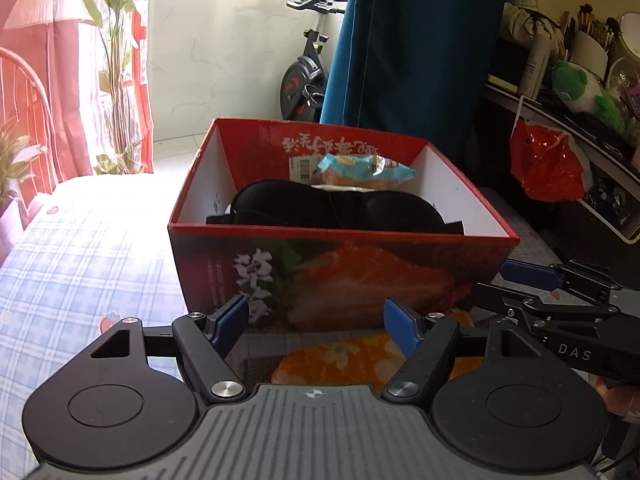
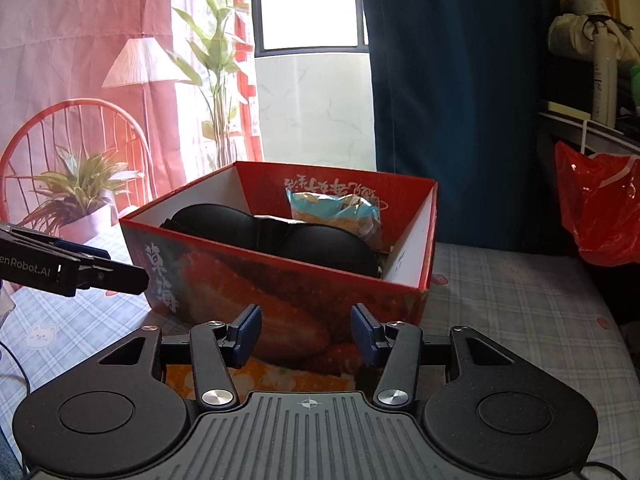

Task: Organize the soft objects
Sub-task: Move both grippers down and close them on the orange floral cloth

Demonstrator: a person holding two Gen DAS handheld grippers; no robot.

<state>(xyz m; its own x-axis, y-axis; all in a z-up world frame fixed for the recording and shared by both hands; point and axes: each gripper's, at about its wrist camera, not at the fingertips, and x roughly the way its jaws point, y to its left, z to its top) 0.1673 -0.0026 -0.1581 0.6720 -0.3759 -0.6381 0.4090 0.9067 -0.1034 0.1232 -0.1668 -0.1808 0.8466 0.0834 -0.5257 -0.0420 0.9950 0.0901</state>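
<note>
Through the left wrist camera I see my left tool [image 1: 314, 326] released, its blue pads spread wide with nothing between them, just in front of the near wall of the red cardboard box [image 1: 340, 276]. The box stands on a bed covered in a blue-and-white checked sheet [image 1: 80, 264]. Inside it lies a black padded eye mask [image 1: 336, 208], its long axis running left to right along the near wall, two soft domed cups side by side. Behind it, against the far wall, rests a crinkly blue snack packet [image 1: 366, 168], also lying crosswise. My right tool [image 1: 532, 280] pokes in from the right edge, close beside the box's right corner. Further off I see a dark blue curtain [image 1: 416, 40], an exercise bike [image 1: 304, 76], a glossy red plastic bag [image 1: 546, 164] and a green plush toy [image 1: 580, 88] on a cluttered shelf.

Through the right wrist camera my right tool [image 2: 307, 330] is likewise released and empty, facing the glossy strawberry-printed box [image 2: 280, 280] at an angle. The eye mask [image 2: 280, 232] stretches from upper left to lower right within, the snack packet [image 2: 340, 210] behind it. The left tool [image 2: 100, 268] reaches in from the left, near the box's left corner. A potted plant [image 2: 80, 196] stands beyond.
</note>
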